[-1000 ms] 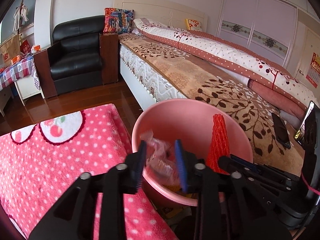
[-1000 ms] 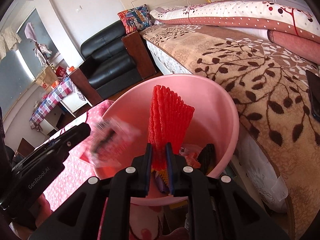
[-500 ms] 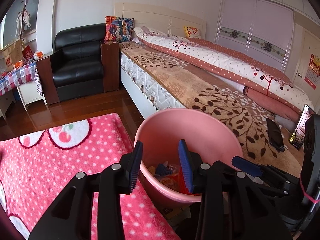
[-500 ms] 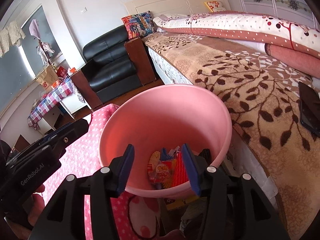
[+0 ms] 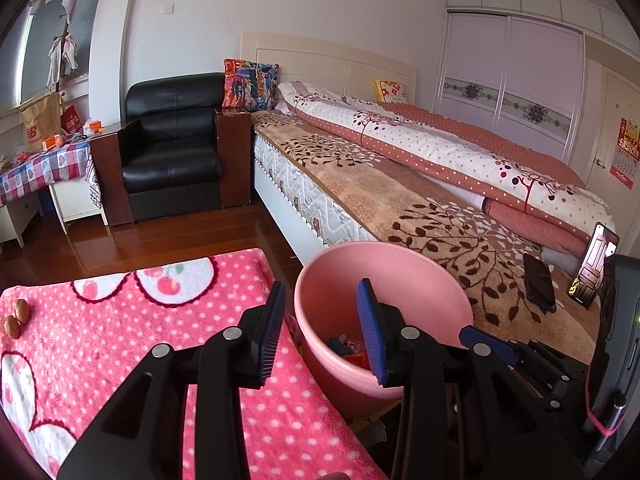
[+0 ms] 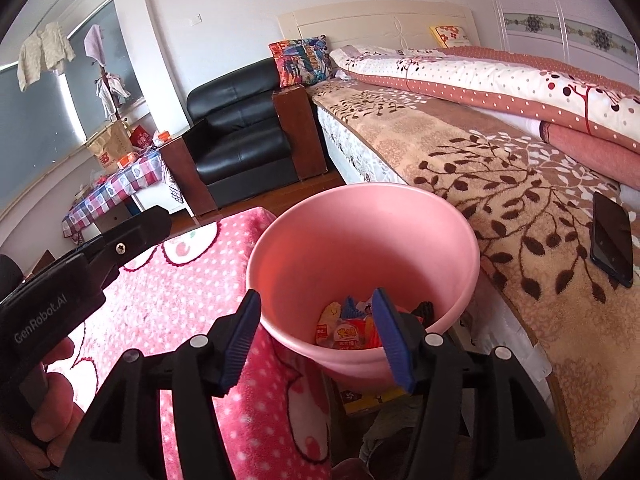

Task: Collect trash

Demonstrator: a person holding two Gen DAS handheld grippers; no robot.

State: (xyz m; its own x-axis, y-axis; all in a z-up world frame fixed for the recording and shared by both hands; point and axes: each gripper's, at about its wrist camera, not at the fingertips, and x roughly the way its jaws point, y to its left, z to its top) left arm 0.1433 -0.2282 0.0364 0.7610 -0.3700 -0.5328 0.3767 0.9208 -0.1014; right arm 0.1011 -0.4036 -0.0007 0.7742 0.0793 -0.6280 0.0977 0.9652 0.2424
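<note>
Your left hand-held gripper [image 5: 320,336] and right hand-held gripper [image 6: 318,338] are both released and empty. Wrappers [image 6: 346,330] lie in the pink bin [image 6: 400,208]. Two walnuts [image 5: 16,318] on the counter's [image 5: 120,344] far left may remain.

Pink bucket [image 6: 460,256], plain. Left of bucket: pink blanket [image 5: 120,344], white dots, cherry print. Right of bucket: tan bedspread [image 6: 520,208], brown leaf pattern. Beyond bucket: black armchair [image 5: 172,152]. Inside bucket: red, yellow, blue wrappers [image 6: 348,328].
</note>
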